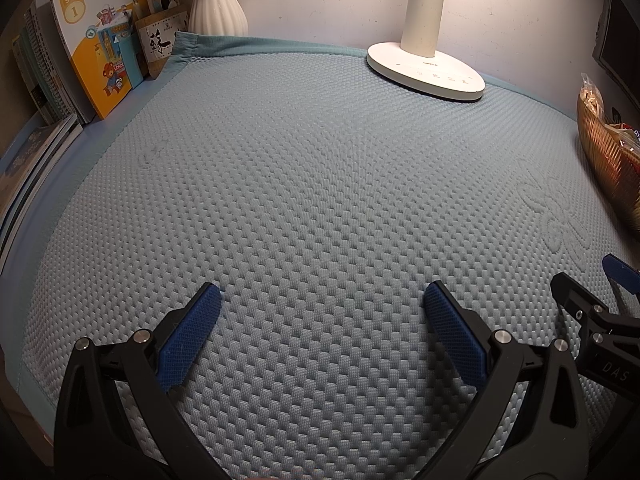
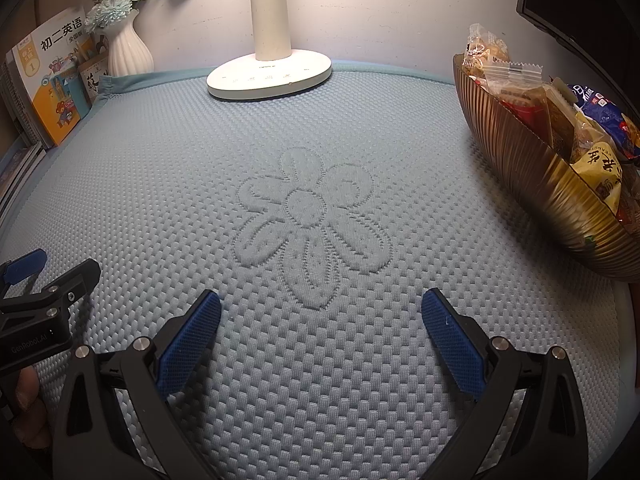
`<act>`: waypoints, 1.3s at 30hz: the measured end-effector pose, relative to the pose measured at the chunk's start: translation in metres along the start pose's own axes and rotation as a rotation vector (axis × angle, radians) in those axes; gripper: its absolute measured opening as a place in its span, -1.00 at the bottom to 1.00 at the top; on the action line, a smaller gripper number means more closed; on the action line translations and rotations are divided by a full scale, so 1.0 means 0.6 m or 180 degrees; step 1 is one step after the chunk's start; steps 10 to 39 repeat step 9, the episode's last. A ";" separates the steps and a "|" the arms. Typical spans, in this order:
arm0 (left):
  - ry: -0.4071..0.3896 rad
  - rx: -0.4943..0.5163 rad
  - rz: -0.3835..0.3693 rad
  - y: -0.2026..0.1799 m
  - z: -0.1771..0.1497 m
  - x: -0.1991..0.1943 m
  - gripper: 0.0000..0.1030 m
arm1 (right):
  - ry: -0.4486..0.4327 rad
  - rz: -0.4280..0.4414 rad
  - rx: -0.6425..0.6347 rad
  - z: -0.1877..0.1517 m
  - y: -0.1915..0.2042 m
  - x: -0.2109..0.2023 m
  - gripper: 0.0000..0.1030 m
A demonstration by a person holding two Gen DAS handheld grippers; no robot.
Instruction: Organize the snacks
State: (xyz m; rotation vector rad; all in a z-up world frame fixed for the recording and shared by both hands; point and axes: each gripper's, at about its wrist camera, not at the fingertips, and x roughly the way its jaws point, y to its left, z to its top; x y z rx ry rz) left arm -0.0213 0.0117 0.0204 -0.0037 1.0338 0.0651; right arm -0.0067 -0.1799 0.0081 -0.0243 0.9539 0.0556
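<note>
Far left: stack of books leaning at the wall, the front one a yellow-and-white textbook; pen holder and white ribbed vase just beside them. Centre back: white desk lamp, base resting on the blue-grey mat. Mat carries a woven flower motif, bare in both views.

Left gripper: blue pads spread wide apart, nothing between them, low over bare mat. Right gripper: likewise spread, empty, hovering just short of the flower motif. The two tools sit side by side, near but not touching.

Far right: amber ribbed bowl at the mat's edge, filled with wrapped snacks: clear and red packets, a yellow packet with black characters, a blue bag at the back. No loose snack visible on the mat in either view.

Judgement: either all snacks are already gathered, so the task is at or near its end, or nothing has been taken out yet; the frames do not settle which. If work remains, the next move calls for the right gripper to swing right and rise over the bowl's rim, then close gently on one packet's edge; the film is slippery and crushable.
</note>
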 end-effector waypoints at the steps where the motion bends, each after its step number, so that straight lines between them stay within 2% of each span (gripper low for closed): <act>1: 0.0001 -0.0009 -0.0010 0.001 0.000 0.000 0.94 | 0.0000 0.0000 0.0000 0.000 0.000 0.000 0.91; 39: 0.0003 -0.0010 0.0005 0.000 0.000 0.000 0.94 | 0.0000 0.0000 0.0000 0.000 0.000 0.000 0.91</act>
